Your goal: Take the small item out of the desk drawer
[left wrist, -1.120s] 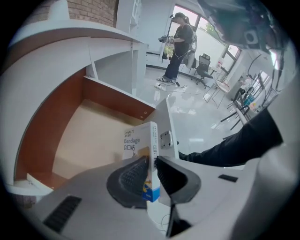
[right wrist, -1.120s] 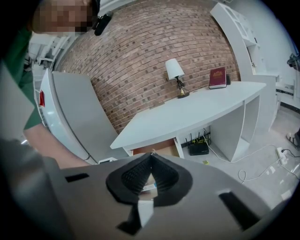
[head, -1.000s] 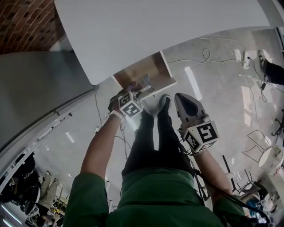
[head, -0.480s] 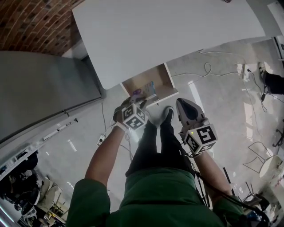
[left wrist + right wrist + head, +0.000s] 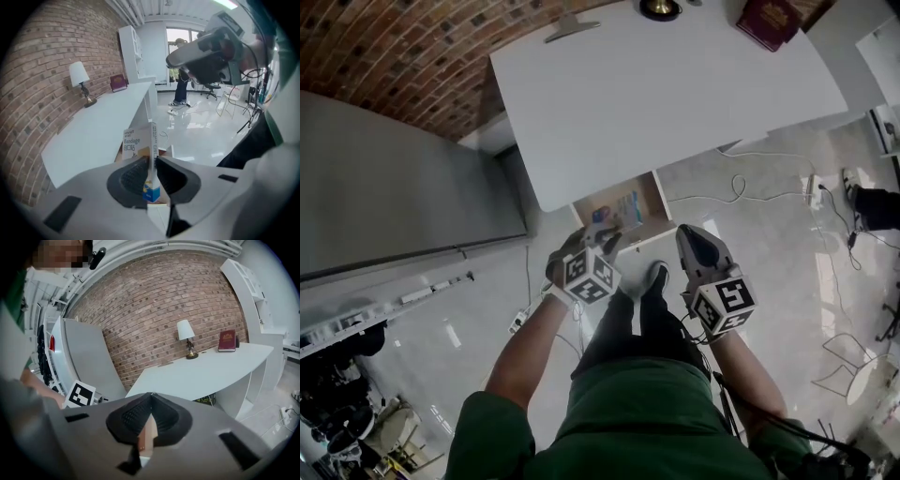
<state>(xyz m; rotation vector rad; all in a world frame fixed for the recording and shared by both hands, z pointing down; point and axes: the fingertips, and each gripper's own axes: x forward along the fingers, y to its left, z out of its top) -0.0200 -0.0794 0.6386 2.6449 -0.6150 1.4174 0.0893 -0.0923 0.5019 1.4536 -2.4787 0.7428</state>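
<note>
nearest the person, the left claw [image 5: 151, 159] is clamped on a slim bandage box [image 5: 139, 139]. the box stands upright between the ribbed pads, and its printed top pokes out above them. from the head view, that left claw [image 5: 598, 236] hangs just in front of the open drawer [image 5: 659, 199], above its level rather than down inside it, so i'd say the small item is already out and the lift is the step in hand. the right claw [image 5: 149, 397] is pressed shut with nothing in it, its pads meeting at the tips, and it sits off to the side over the floor [image 5: 750, 234], well clear of the drawer.

a little further on, the drawer is pulled out from under the white counter [image 5: 675, 94], and a few colourful things lie in it. i can't make out what they are.

next, as i read it, the box needs carrying up and over the counter's edge to a bare patch and setting down gently. the grip should stay firm, because the box is thin and could twist between the pads. the free right claw could push the drawer shut.

at the back of the counter are a lamp [image 5: 186, 333] and a red book [image 5: 227, 341], against the brick wall [image 5: 394, 47].
</note>
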